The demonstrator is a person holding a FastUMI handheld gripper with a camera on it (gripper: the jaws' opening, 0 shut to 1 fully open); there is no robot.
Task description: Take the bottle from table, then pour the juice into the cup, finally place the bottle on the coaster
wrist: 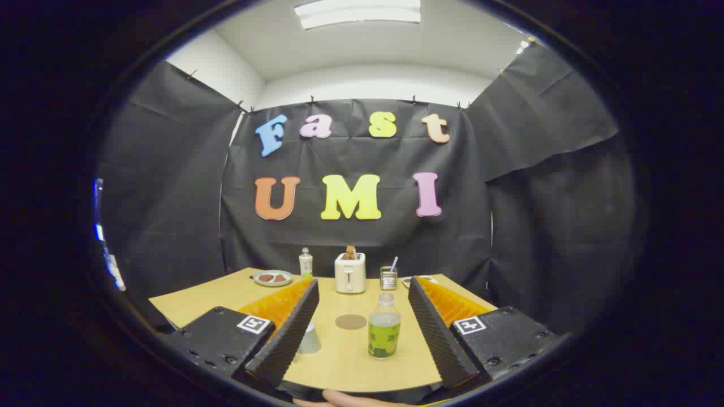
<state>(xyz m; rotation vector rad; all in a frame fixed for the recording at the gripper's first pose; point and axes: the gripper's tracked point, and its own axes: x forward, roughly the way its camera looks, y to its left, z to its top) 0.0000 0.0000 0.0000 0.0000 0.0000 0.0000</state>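
Note:
A clear bottle [384,327] of green juice, with a pale cap, stands upright on the wooden table [350,362] between my fingers, nearer the right one. My gripper [362,289] is open and wide, touching nothing. A translucent cup [309,339] sits partly hidden behind the left finger [291,333]. A round brown coaster [350,321] lies flat on the table just beyond the bottle and to its left.
At the table's far edge stand a second small bottle [305,263], a plate [272,277] with food, a white toaster [350,272] holding bread, and a glass [388,277] with a utensil. Part of a hand [345,400] shows below the table's near edge.

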